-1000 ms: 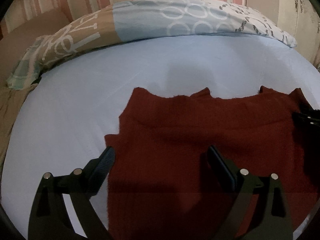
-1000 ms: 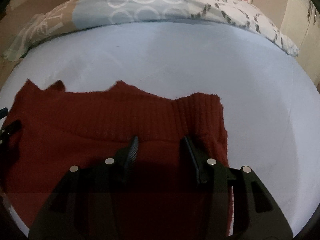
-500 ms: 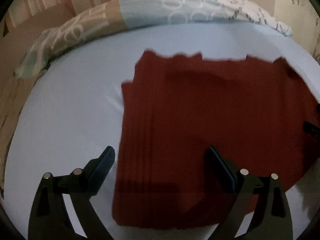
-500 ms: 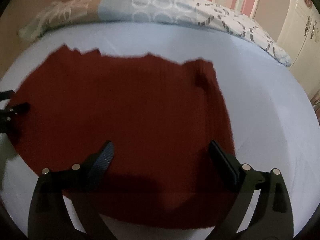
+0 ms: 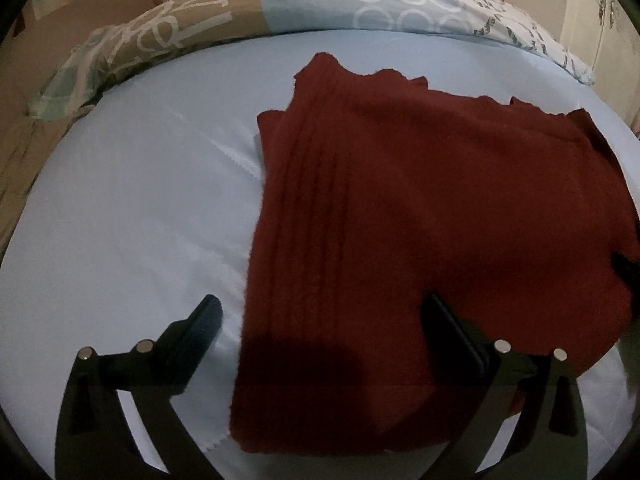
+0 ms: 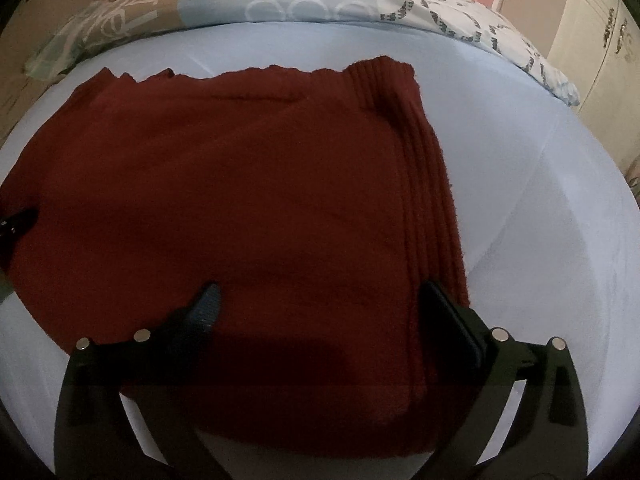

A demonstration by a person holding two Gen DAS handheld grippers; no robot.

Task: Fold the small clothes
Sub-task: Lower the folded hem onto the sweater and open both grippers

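A dark red knitted garment [image 5: 420, 220] lies folded flat on the pale blue bed sheet [image 5: 132, 208]; it also shows in the right wrist view [image 6: 240, 200], with a ribbed band along its right edge. My left gripper [image 5: 324, 316] is open and empty, above the garment's near left edge. My right gripper [image 6: 320, 300] is open and empty, above the garment's near right part. The tip of the right gripper shows at the right edge of the left wrist view [image 5: 628, 268]. The left gripper's tip shows at the left edge of the right wrist view [image 6: 16, 220].
A patterned quilt [image 5: 320, 4] in tan, blue and white lies bunched along the far side of the bed; it also shows in the right wrist view [image 6: 320, 0]. A striped wall stands behind it. A cream cabinet [image 6: 600, 52] stands at the far right.
Both grippers have drawn back and up from the garment. The right gripper's jaws, narrow a second ago, are now wide open. The garment lies flat and more of it shows.
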